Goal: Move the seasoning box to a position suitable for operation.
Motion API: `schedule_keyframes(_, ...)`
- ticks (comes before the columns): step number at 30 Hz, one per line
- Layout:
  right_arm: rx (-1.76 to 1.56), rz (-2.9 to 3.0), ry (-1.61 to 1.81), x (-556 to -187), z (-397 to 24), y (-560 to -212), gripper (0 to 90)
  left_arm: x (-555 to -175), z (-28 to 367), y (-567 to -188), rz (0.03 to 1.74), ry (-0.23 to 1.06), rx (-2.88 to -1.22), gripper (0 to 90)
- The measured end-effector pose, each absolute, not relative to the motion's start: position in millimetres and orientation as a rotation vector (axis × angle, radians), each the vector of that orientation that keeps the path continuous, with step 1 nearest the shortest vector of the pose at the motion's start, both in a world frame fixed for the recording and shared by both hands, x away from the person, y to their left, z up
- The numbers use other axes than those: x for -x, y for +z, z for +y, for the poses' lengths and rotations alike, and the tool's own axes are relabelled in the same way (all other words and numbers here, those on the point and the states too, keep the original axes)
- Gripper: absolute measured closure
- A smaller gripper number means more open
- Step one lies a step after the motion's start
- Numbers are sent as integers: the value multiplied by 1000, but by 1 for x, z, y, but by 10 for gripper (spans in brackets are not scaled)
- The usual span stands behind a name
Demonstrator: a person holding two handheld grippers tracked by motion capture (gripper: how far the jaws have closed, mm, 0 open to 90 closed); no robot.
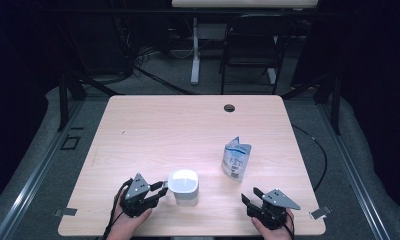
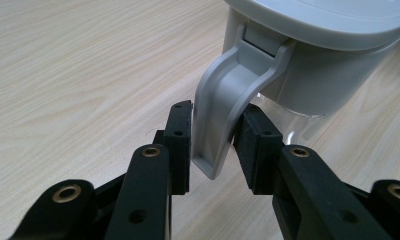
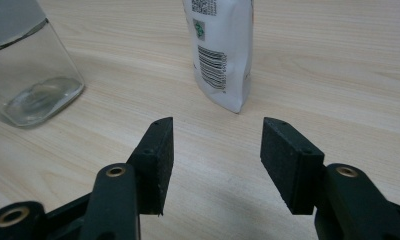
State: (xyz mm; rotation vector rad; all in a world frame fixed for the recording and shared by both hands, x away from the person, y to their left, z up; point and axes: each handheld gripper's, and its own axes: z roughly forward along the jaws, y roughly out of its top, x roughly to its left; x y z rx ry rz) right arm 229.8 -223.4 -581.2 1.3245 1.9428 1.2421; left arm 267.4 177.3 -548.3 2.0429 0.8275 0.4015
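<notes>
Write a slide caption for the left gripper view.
Left gripper straddles the grey handle of a lidded clear jug on the wooden table.

Pitcher's (image 2: 318, 55) top and pouch's (image 3: 223, 50) top beyond the gripper views' upper edges.

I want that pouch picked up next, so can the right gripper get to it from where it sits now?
Probably yes. The right gripper stands open, aimed at the upright pouch, with bare table between them. The jug sits off to one side.
</notes>
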Motion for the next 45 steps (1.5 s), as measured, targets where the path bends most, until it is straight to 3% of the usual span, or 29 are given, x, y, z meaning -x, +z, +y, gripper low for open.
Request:
schedule_keyframes(15, -1262, 1978, 1254, -230, -218, -578, 469, -262, 181, -539, 824, 390, -2032, 682)
schedule_keyframes(45, -1120, 2082, 1323, -237, -195, -543, 607, -272, 186, -497, 839, 395, -1967, 613)
